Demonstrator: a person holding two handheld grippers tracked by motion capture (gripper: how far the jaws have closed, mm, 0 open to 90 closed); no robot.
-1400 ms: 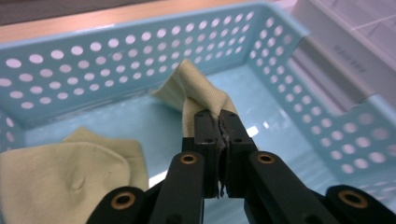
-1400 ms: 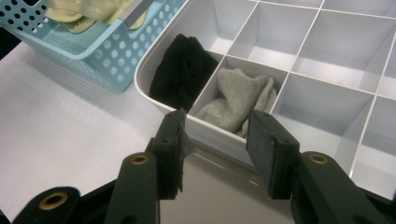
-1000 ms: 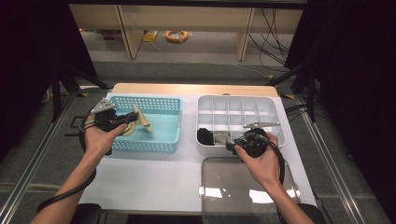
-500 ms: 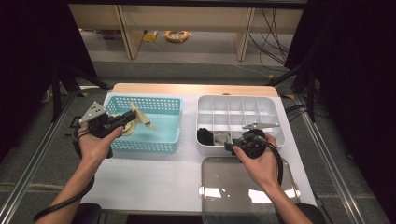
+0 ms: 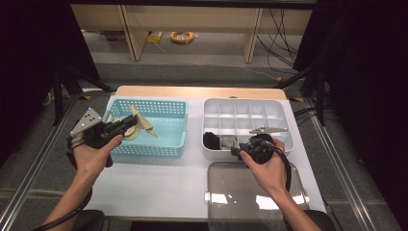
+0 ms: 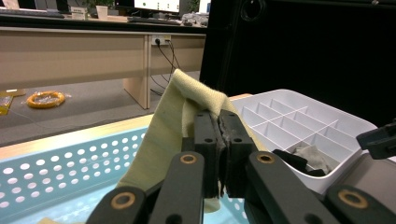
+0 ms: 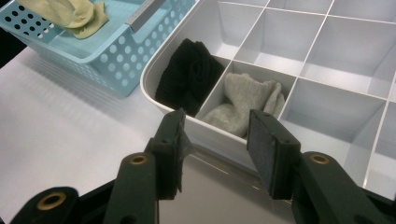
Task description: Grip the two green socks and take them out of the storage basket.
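- High view: the left gripper holds a beige sock over the blue basket; the right gripper sits at the white organizer.
- Left gripper view: jaws clamped tight on the sock.
- Right gripper view: jaws apart, empty, near a grey sock and a black sock.

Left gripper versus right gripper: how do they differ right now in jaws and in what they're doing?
The left gripper has its jaws shut on the yellow sock, lifted above the blue basket; the right gripper has open jaws with nothing between them. The left sits by the basket, while the right waits at the near edge of the white divider tray, facing the black sock and grey sock. Both are hand-held with black jaws.
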